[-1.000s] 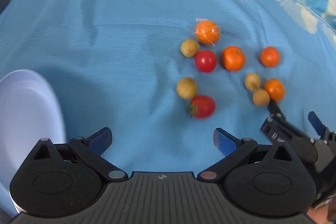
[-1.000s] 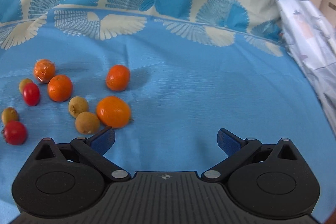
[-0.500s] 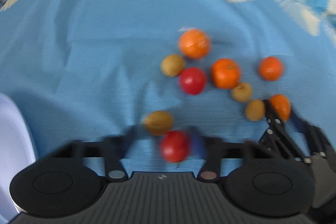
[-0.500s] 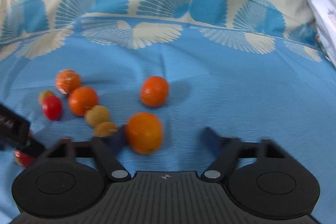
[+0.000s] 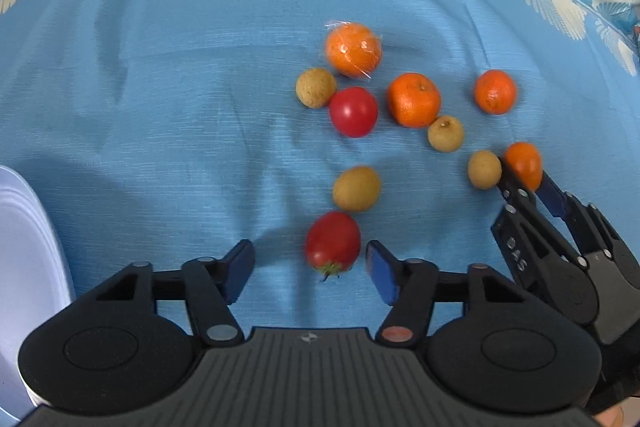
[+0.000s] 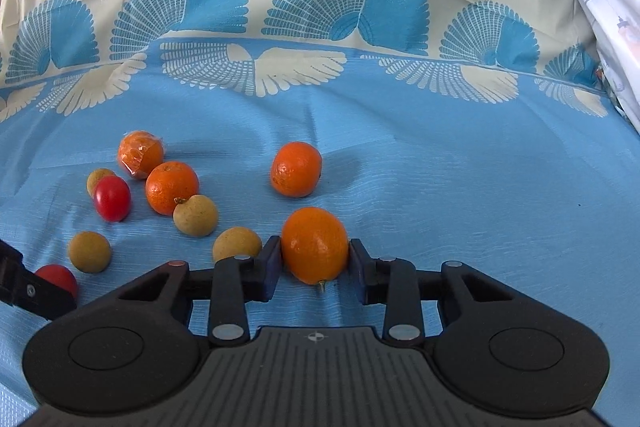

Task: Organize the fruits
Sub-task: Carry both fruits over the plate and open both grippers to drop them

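At the far left of the left wrist view the rim of a white plate (image 5: 24,267) is seen, with no fruit visible on the part in frame. The rest of the fruit lies loose on the blue cloth (image 5: 160,107) over the table, so the sorting is judged barely begun. The left gripper (image 5: 308,269) is held steeply down over a red tomato (image 5: 333,241); its fingers (image 5: 380,275) are opening, with the tomato lying between them and a clear gap on the left side, so it is not gripped. Just beyond lies a tan longan (image 5: 356,189), and farther off a second tomato (image 5: 353,111), more longans and three oranges, one wrapped in film (image 5: 353,49). To the right, the right gripper (image 6: 314,265) is closing, and its fingers (image 6: 270,265) are pressed on a small orange (image 6: 314,251) still resting on the cloth. All fruit is yet to be moved and grouped
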### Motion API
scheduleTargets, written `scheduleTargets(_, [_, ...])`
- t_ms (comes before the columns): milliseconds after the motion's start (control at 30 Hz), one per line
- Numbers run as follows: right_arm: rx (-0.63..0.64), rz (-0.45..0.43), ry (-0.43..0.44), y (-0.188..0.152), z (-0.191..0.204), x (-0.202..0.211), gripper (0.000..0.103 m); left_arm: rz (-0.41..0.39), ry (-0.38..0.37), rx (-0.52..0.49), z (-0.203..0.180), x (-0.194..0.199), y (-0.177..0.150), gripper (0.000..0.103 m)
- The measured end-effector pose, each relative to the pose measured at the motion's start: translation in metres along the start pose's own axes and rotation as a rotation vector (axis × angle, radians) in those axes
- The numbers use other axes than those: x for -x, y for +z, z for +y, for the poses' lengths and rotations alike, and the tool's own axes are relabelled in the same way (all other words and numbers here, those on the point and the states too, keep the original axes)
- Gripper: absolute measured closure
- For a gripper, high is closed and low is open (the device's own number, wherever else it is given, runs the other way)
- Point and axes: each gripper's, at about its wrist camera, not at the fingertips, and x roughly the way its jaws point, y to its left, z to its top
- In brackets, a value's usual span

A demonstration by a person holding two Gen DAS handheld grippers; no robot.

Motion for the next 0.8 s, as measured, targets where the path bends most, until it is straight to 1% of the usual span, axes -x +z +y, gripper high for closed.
scheduleTargets(33, [-0.002,0.000,0.002,0.000,0.000,0.000,0.067,-0.013,0.000,-0.015,-0.001,0.000,0.001,0.054])
scheduleTargets(67, [-0.004,-0.001,0.003,0.000,0.000,0.000,0.067,-0.023,-0.010,-0.042,-0.002,0.001,0.001,0.073])
scheduleTargets(100, [-0.007,-0.001,0.005,0.000,-0.001,0.000,0.067,-0.023,-0.010,-0.057,-0.004,0.003,0.001,0.073])
scheduleTargets(200, [-0.016,-0.007,0.005,0.002,-0.002,0.002,0.068,-0.022,-0.012,-0.059,-0.005,0.016,-0.004,0.073])
scheduleTargets(267, [-0.029,-0.042,-0.022,0.004,-0.004,0.011,0.068,-0.052,-0.020,-0.068,-0.003,0.036,-0.011,0.073])
scheduleTargets(333, [-0.042,-0.080,-0.045,0.010,-0.006,0.029,0.068,-0.094,-0.018,-0.082,0.003,0.064,-0.024,0.073])
scheduleTargets(433, [-0.077,-0.136,-0.021,0.016,-0.005,0.077,0.068,-0.122,-0.013,-0.082,0.024,0.109,-0.052,0.073])
scheduleTargets(500, [-0.092,-0.146,0.028,0.013,0.000,0.118,0.068,-0.136,0.011,-0.075,0.041,0.137,-0.075,0.073])
scheduleTargets(633, [-0.116,-0.068,0.188,-0.004,0.022,0.193,0.068,-0.147,0.077,-0.037,0.084,0.184,-0.125,0.072])
scheduleTargets(733, [-0.079,-0.016,0.291,-0.015,0.051,0.236,0.068,-0.173,0.130,-0.003,0.116,0.212,-0.160,0.072])
scheduleTargets(800, [-0.062,0.002,0.352,-0.017,0.070,0.258,0.068,-0.186,0.134,0.035,0.138,0.229,-0.180,0.072])
